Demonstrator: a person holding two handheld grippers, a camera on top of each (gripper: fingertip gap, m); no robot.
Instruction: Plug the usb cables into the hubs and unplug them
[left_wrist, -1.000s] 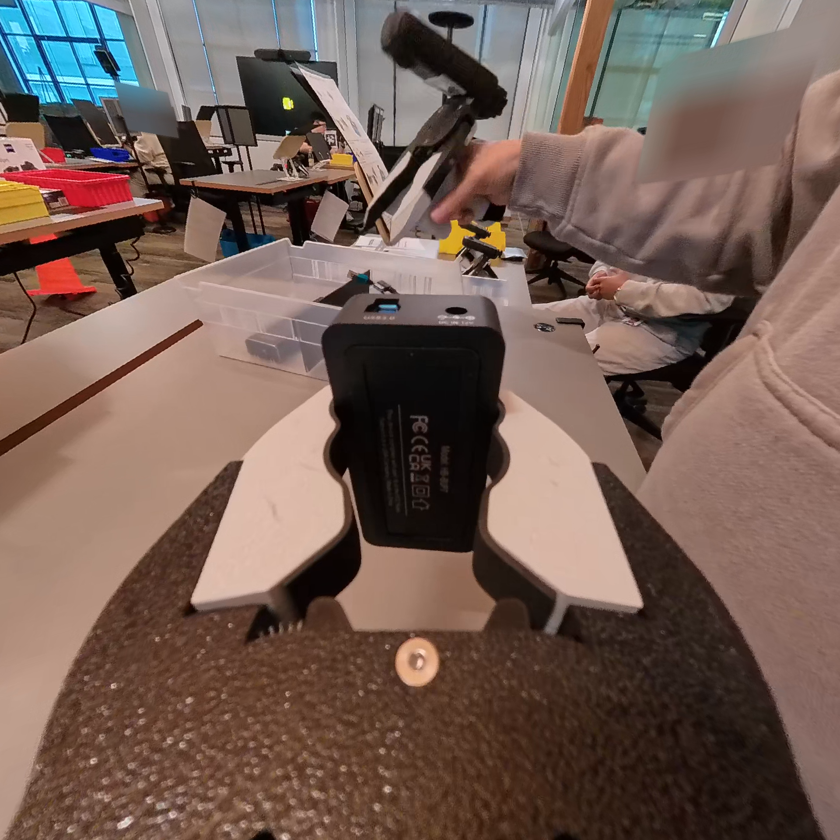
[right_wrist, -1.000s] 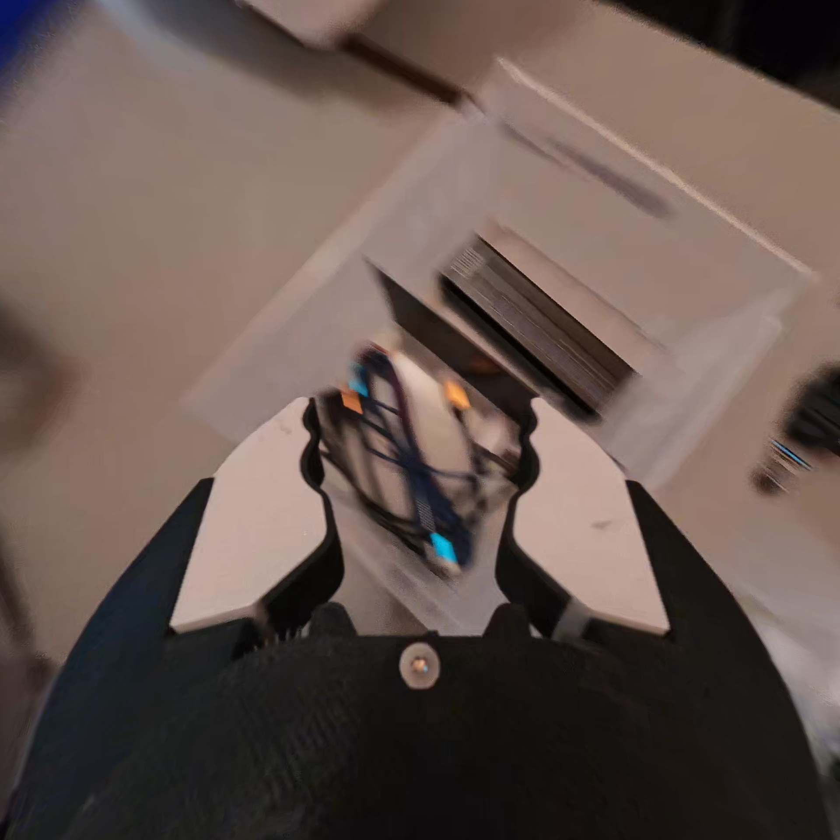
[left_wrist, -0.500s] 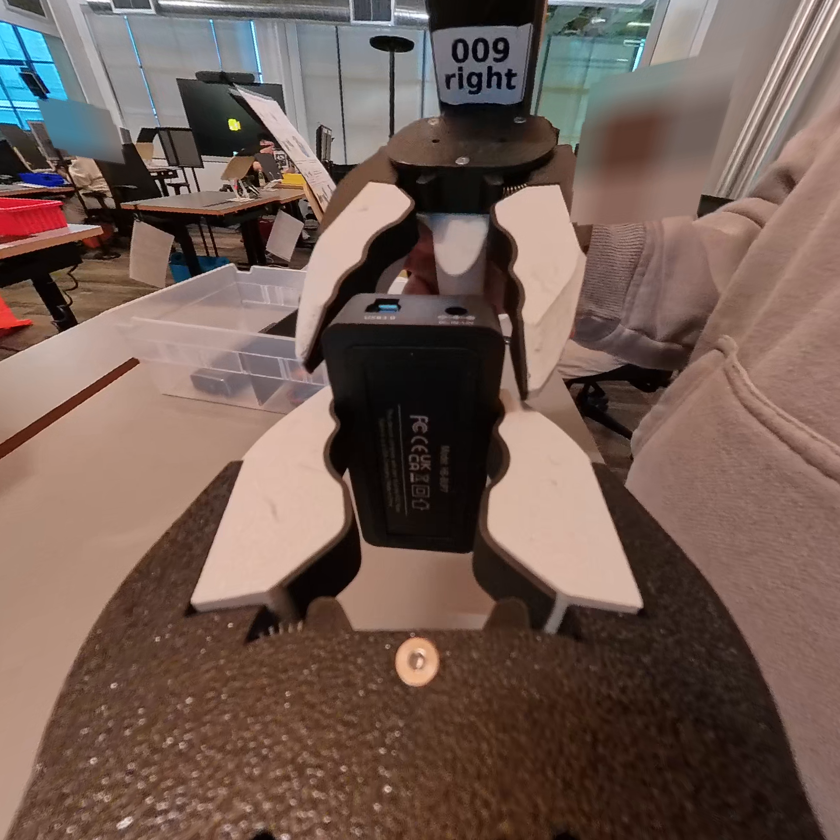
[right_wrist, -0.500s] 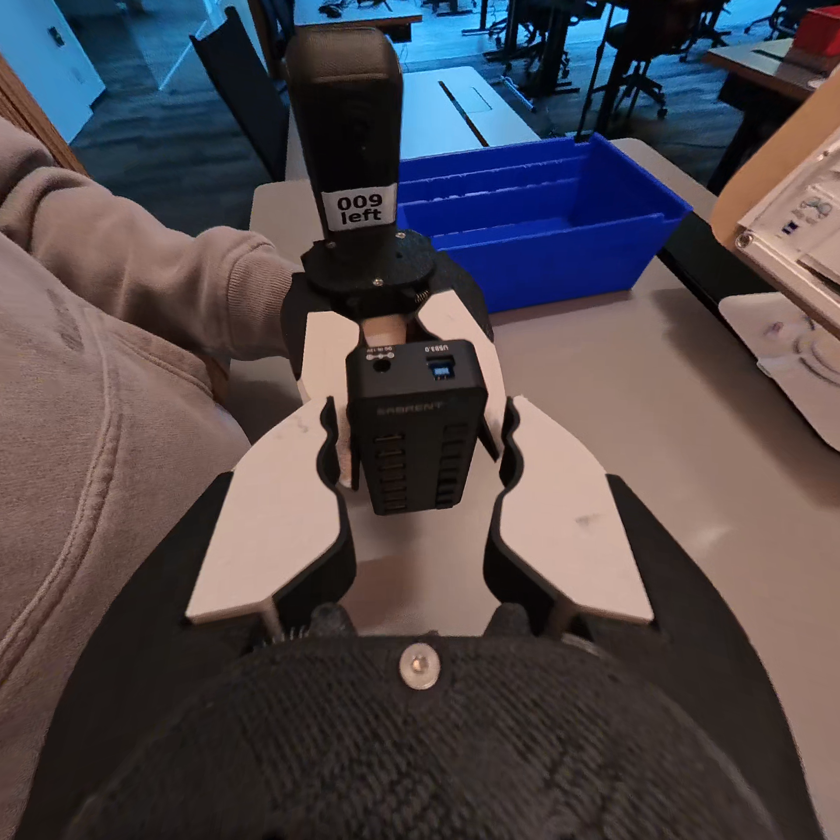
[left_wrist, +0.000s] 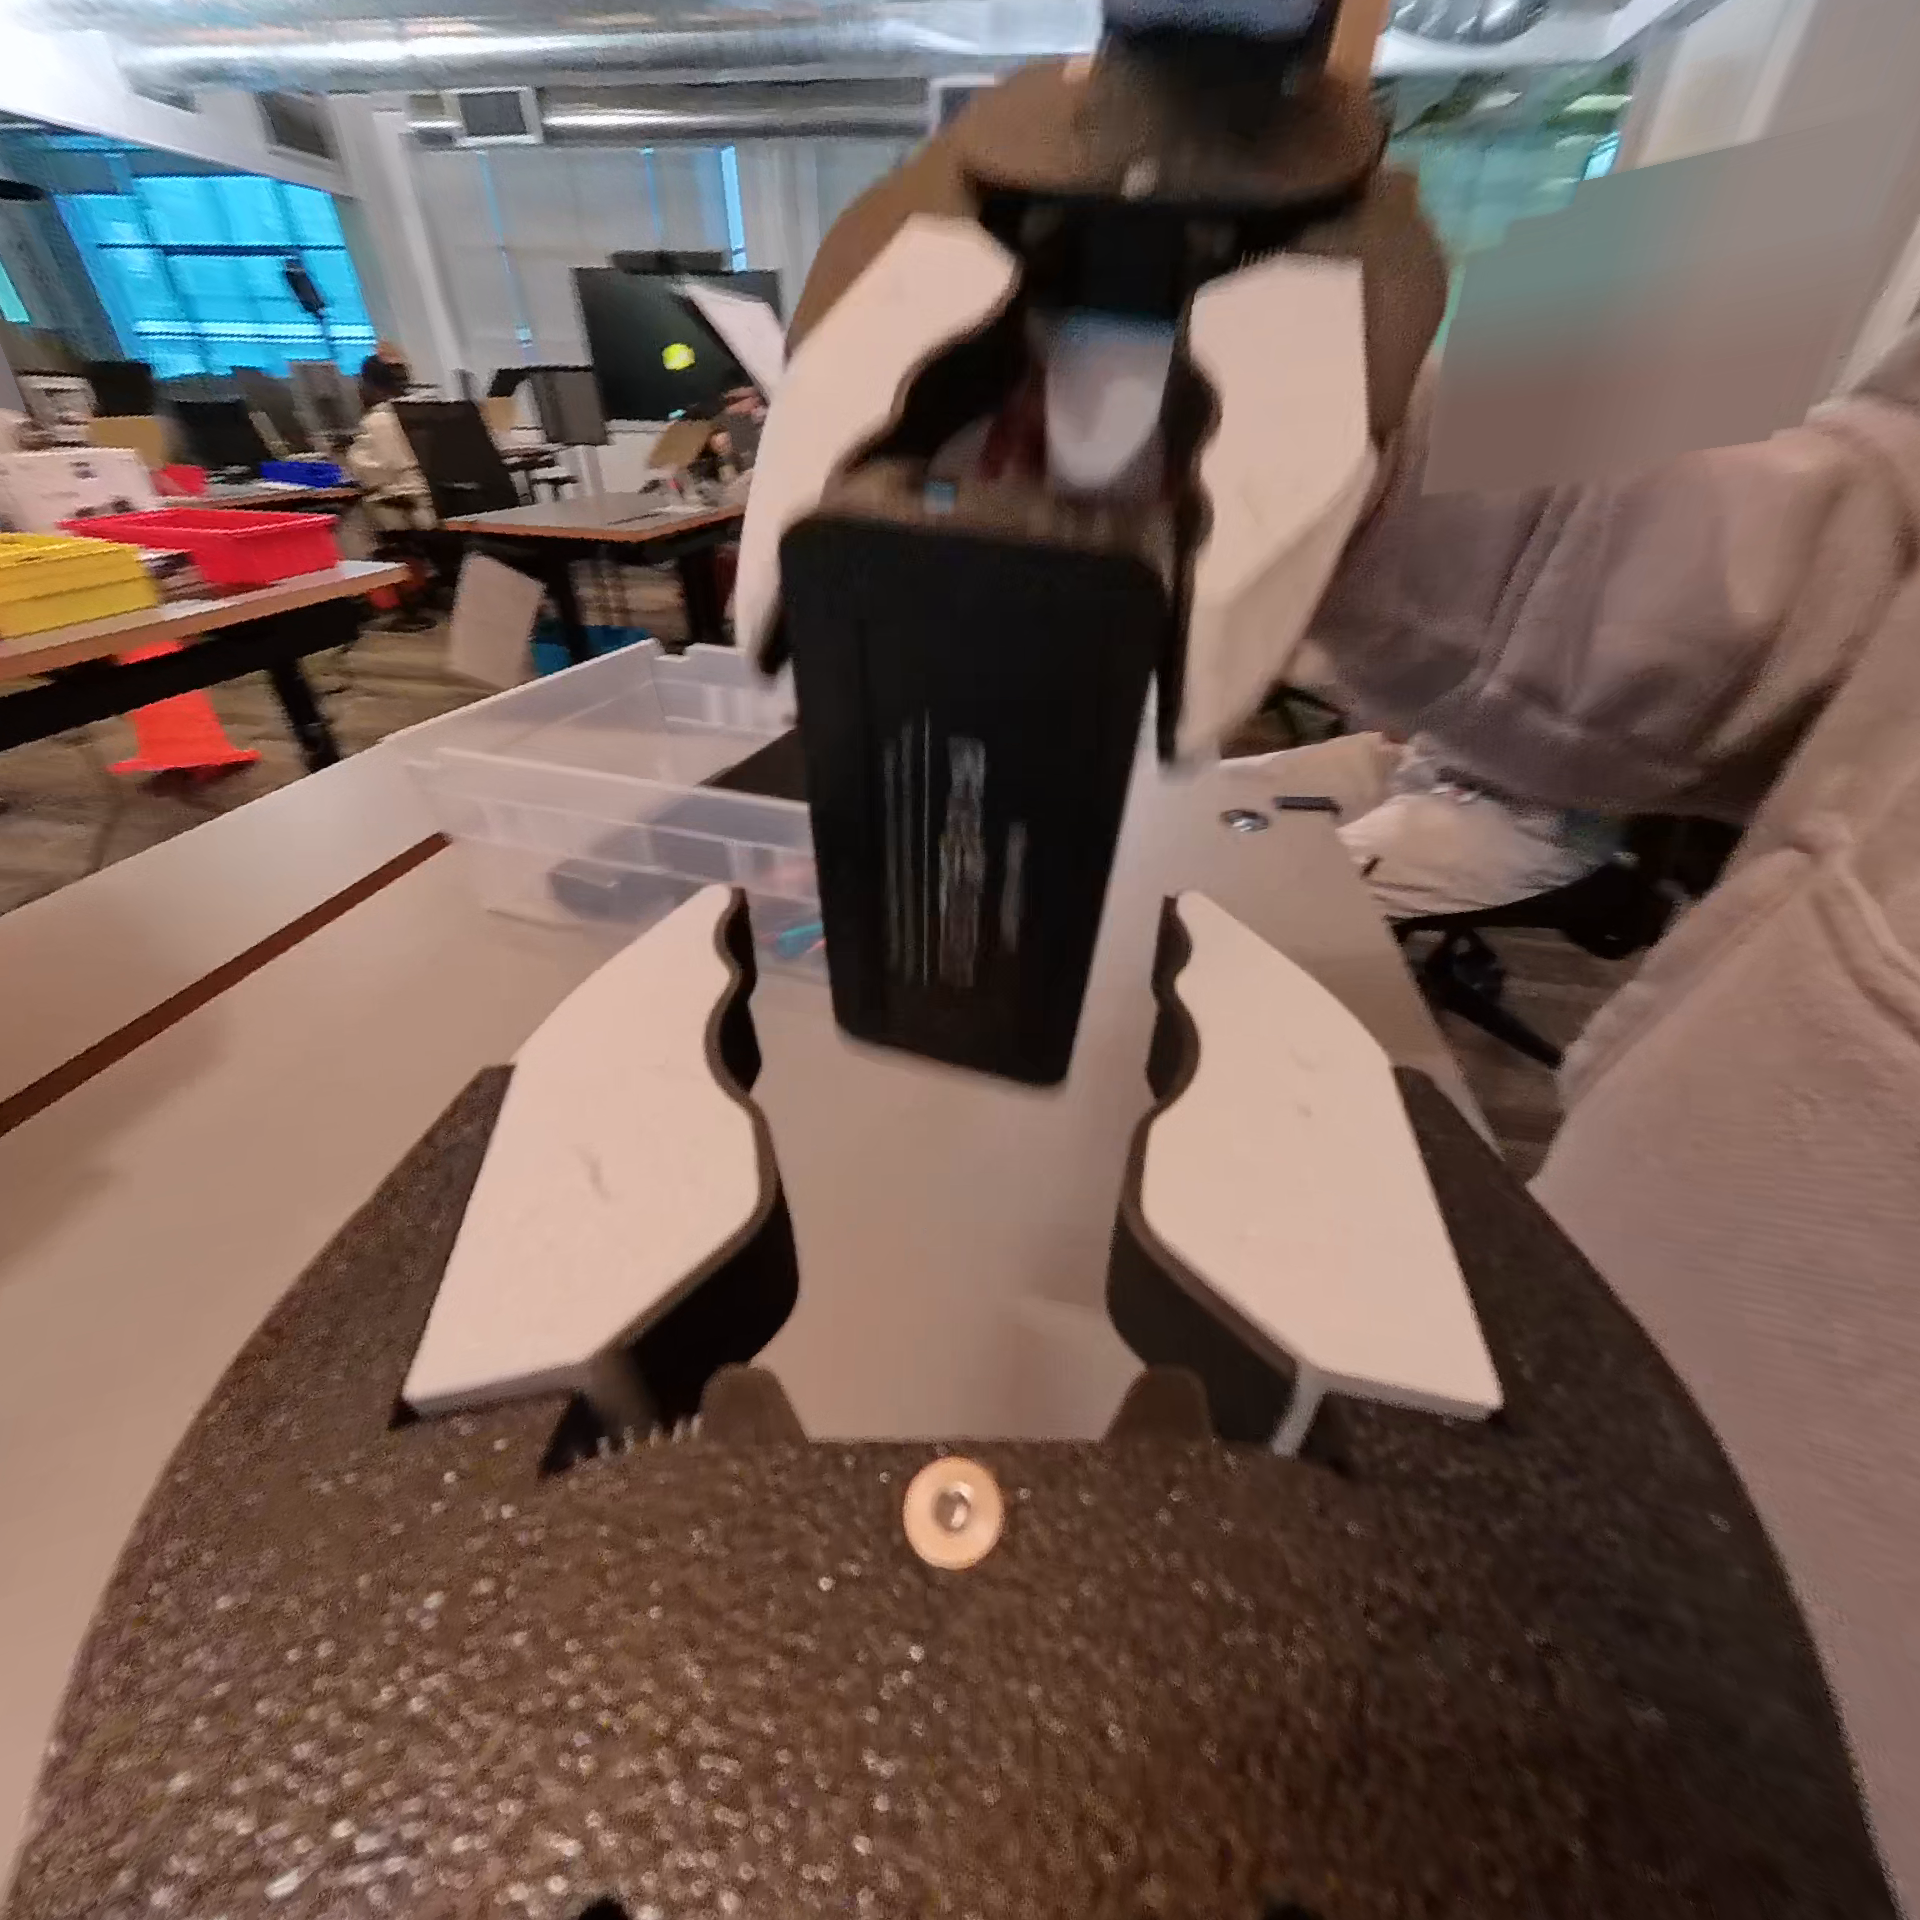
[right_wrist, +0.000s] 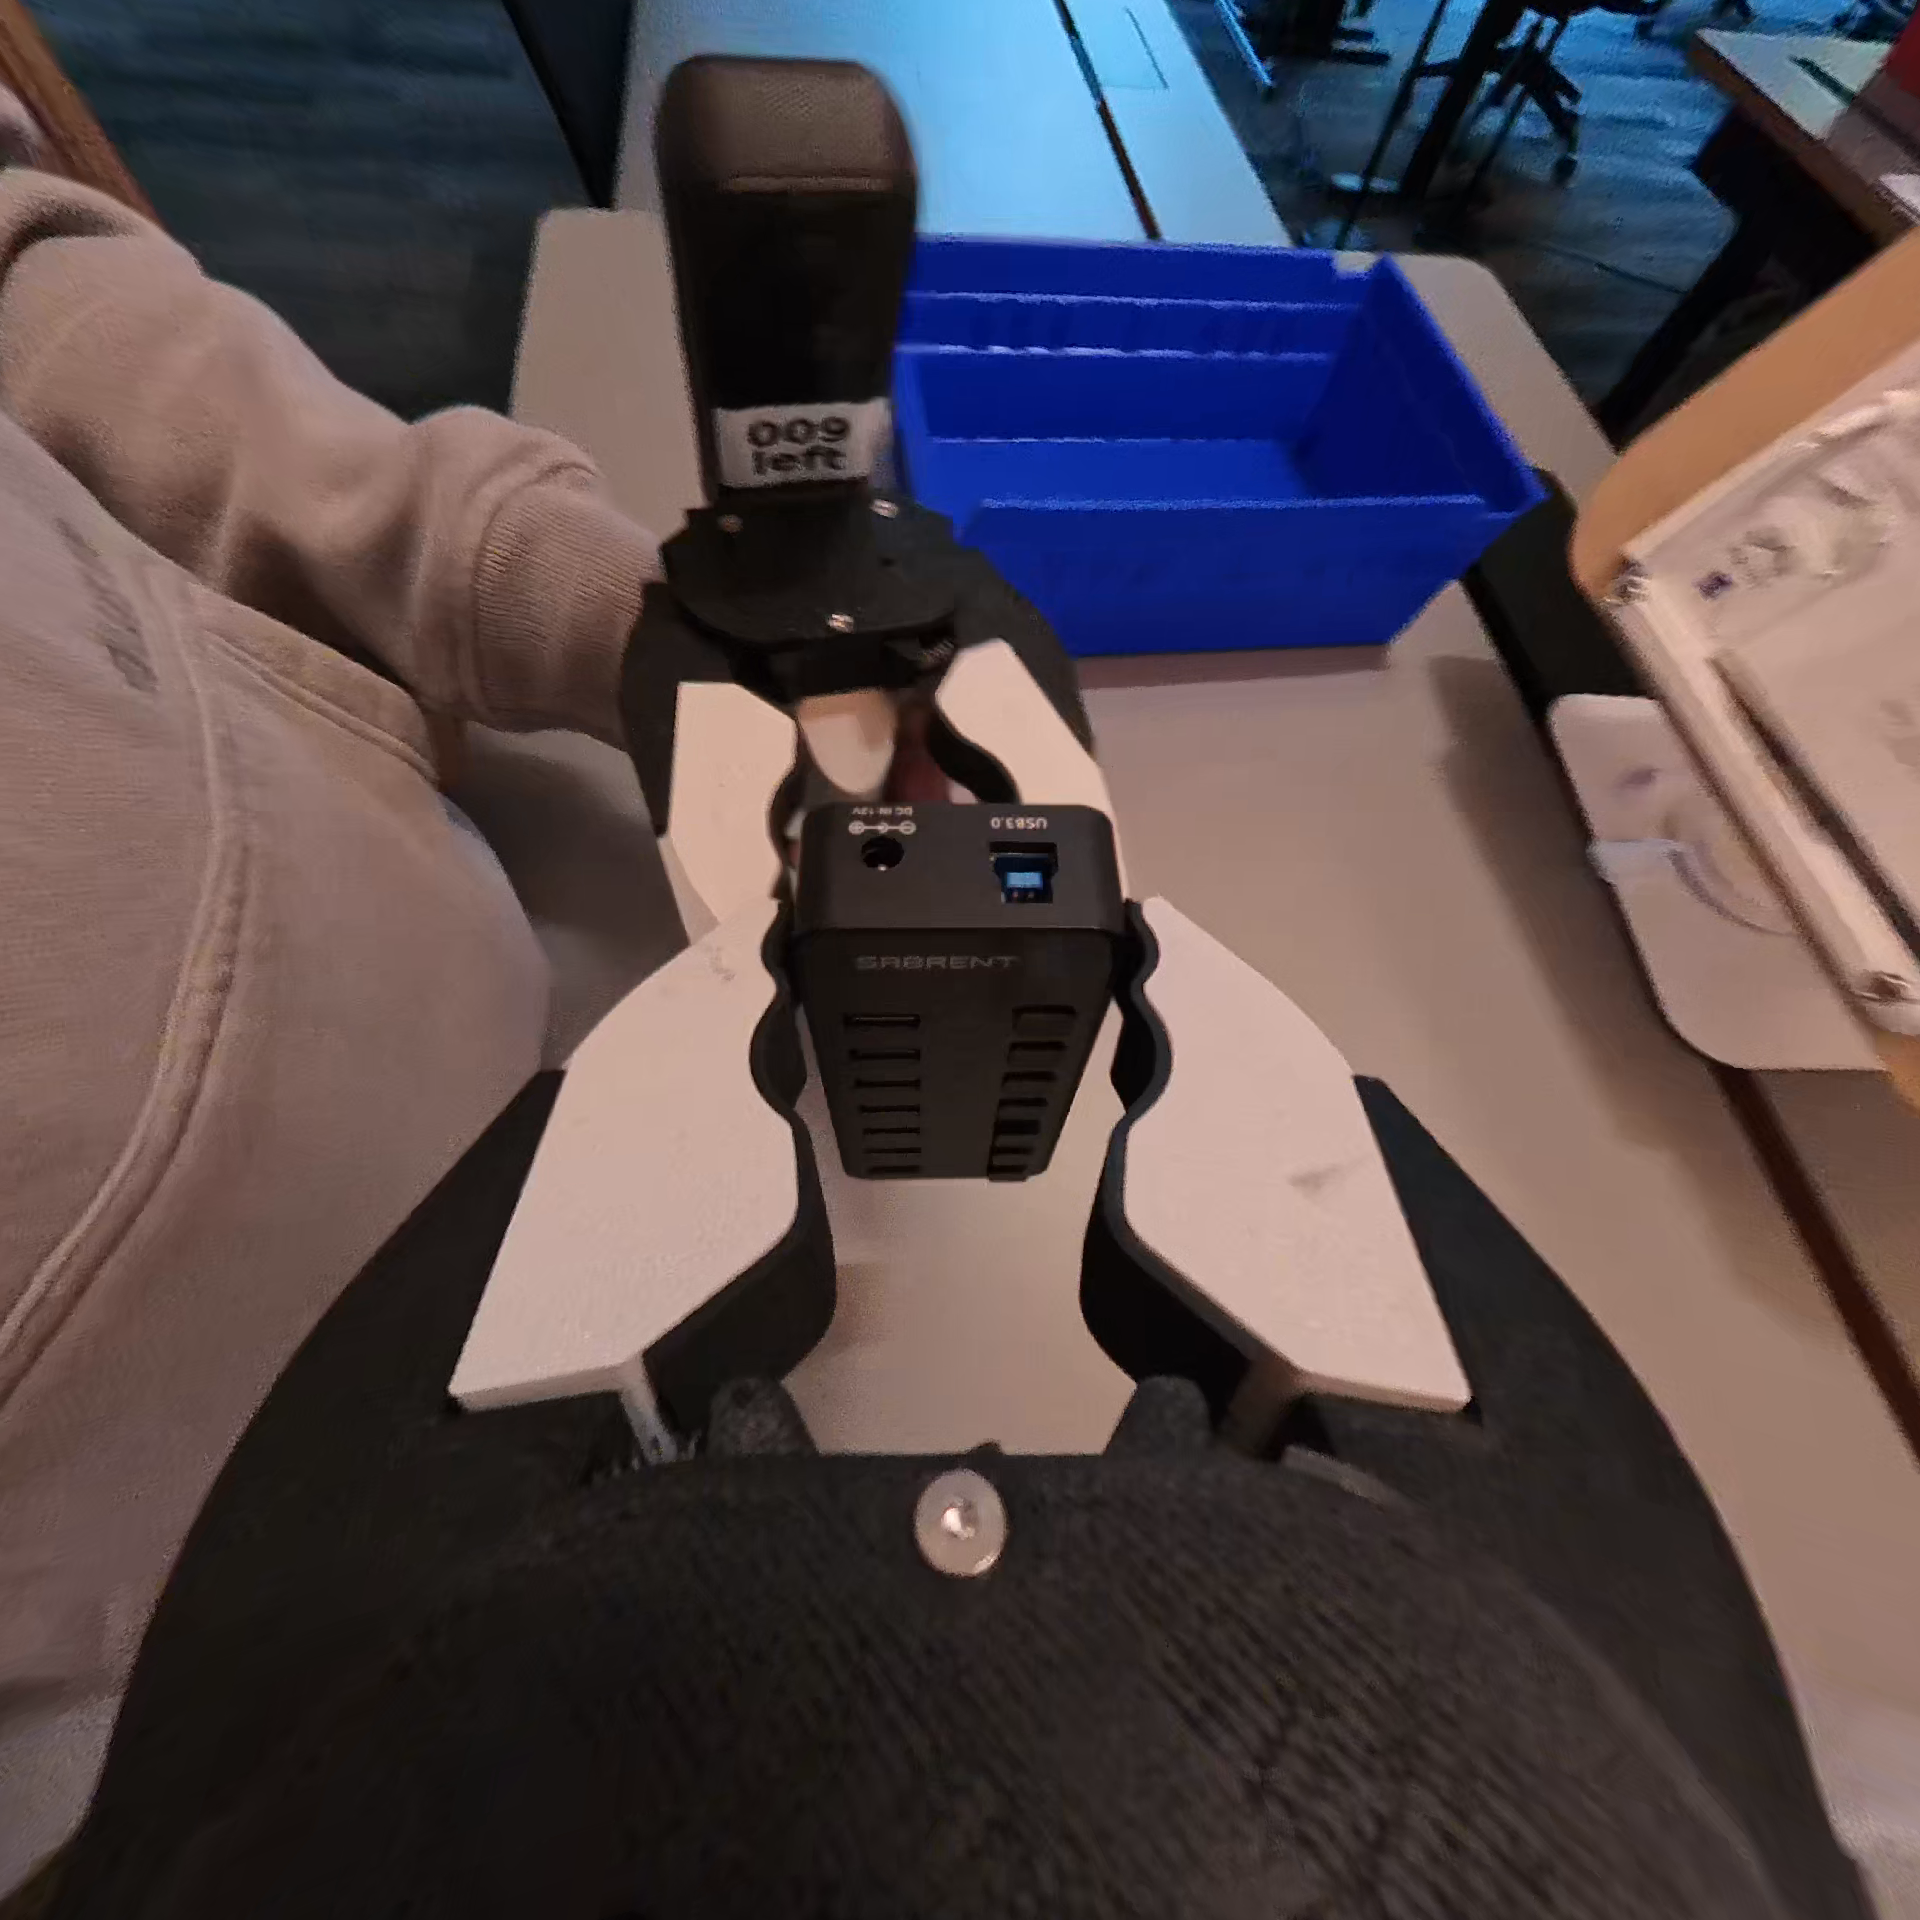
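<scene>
A black USB hub (right_wrist: 956, 1039) with two rows of ports is held in the air above the table. My right gripper (right_wrist: 956, 925) is shut on its sides near the end with the blue port. In the left wrist view the hub (left_wrist: 966, 790) shows its labelled back, gripped by the right gripper (left_wrist: 977, 696) from the far side. My left gripper (left_wrist: 956, 914) is open, its jaws clear of the hub on both sides. It also shows in the right wrist view (right_wrist: 904, 821), facing me just behind the hub. USB cables (left_wrist: 790, 940) lie in a clear bin.
A clear plastic bin (left_wrist: 582, 748) stands on the grey table (left_wrist: 260, 1039) beyond the left gripper. A blue divided bin (right_wrist: 1195, 540) sits at the table's far end. A white board with papers (right_wrist: 1766, 727) is at the right. The person's sleeve (right_wrist: 260, 520) is at the left.
The hub passed from my left gripper to my right. The right gripper closed on it, the left gripper opened, and the hub now sits farther ahead of the left jaws.
</scene>
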